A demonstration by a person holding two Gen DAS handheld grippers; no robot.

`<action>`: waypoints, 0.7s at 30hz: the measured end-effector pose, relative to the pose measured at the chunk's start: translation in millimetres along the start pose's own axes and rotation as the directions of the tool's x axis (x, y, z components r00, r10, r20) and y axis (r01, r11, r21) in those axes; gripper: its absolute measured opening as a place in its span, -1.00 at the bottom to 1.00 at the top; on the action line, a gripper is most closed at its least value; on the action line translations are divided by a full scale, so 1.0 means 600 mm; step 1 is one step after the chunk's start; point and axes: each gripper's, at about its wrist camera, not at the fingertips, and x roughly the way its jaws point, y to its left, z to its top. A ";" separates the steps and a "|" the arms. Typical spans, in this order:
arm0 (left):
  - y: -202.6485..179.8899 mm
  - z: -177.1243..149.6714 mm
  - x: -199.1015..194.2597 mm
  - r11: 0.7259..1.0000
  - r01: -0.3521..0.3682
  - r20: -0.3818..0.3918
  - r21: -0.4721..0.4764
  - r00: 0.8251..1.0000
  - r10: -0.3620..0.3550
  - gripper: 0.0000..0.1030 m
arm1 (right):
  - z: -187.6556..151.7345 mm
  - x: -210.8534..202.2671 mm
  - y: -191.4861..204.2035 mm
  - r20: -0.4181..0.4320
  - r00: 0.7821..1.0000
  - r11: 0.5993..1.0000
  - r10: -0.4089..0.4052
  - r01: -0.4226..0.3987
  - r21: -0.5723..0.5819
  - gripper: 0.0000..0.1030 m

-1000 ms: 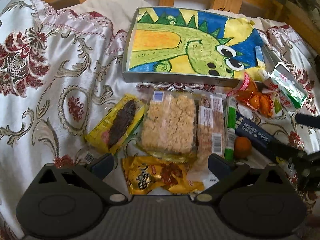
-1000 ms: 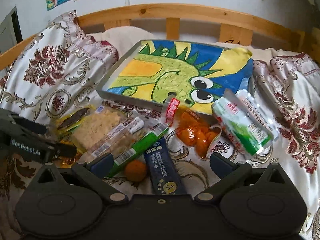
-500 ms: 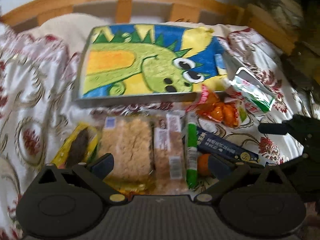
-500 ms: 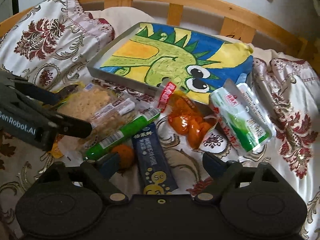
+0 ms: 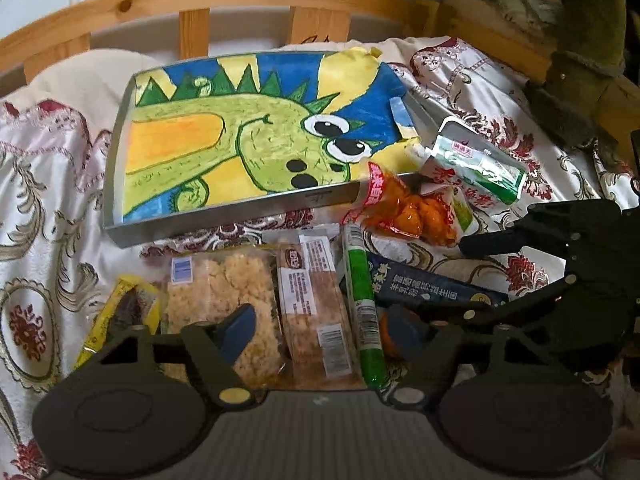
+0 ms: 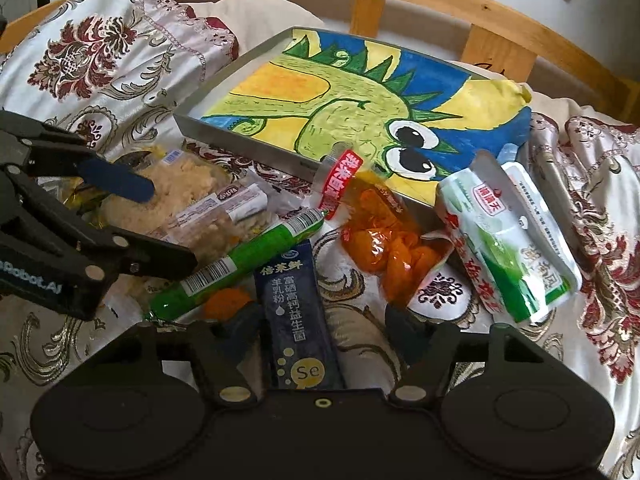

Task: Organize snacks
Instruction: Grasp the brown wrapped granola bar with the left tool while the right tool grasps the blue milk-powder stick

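Snacks [image 5: 316,308] all lay loose on bed, tray [image 5: 224,216] w/ none inside; both grippers' jaws half-open & closing, L [image 5: 320,328] astride wrapped bars, R [image 6: 320,320] astride blue sachet [image 6: 296,312].

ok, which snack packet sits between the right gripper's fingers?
The dark blue stick packet with white lettering. It runs lengthwise between the closing right gripper; the green tube and orange pouch lie outside it.
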 end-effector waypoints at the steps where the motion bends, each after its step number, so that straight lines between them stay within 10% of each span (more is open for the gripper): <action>1: 0.003 0.000 0.002 1.000 0.006 -0.008 -0.009 1.000 -0.006 0.27 | 0.000 0.001 0.000 0.001 1.000 1.000 0.004 -0.004 0.000 0.31; 4: 0.010 0.002 0.009 0.999 0.032 -0.024 -0.032 0.999 -0.033 0.00 | 0.003 0.004 -0.003 0.001 1.000 1.000 0.025 -0.025 0.011 0.17; 21: 0.031 0.014 0.050 0.991 -0.003 -0.077 -0.134 0.997 -0.007 -0.15 | 0.005 0.028 0.009 0.009 0.999 0.999 0.036 -0.035 -0.023 -0.07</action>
